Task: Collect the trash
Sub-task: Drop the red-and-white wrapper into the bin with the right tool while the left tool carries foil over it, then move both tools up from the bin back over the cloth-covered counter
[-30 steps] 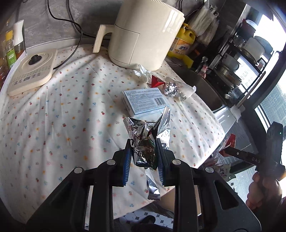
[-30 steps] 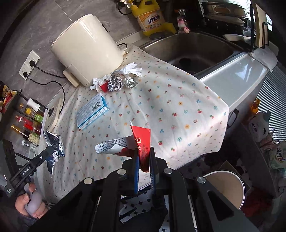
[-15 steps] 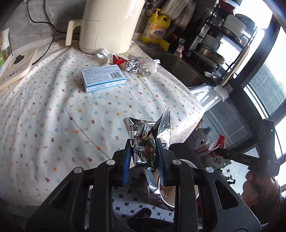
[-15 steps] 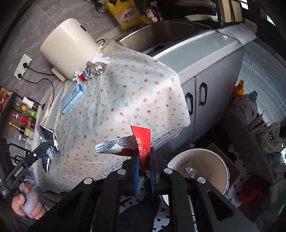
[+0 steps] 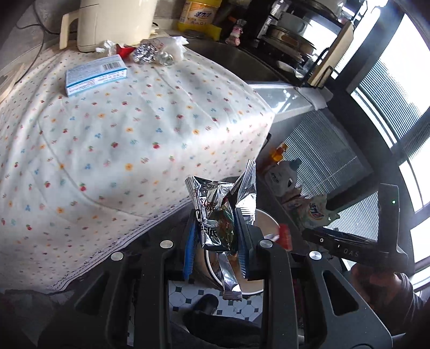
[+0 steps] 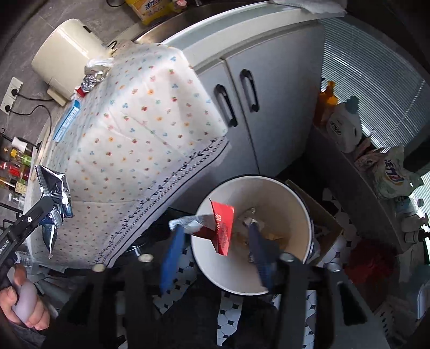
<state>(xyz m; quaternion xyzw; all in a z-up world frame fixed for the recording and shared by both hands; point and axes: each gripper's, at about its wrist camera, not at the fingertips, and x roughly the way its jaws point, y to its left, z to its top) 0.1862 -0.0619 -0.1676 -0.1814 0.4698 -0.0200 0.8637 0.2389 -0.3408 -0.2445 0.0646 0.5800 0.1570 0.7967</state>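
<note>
Right gripper jaws just opened, red wrapper loose between; left gripper pinches crumpled silver wrapper.

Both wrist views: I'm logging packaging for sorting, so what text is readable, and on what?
"DAS": body of the right claw, whose jaws have just been opening, the red wrapper loose between them.
Print beside the barcode on the blue box: too small.
Characters on the silver wrapper, red wrapper, yellow bottle: too blurred.
</note>
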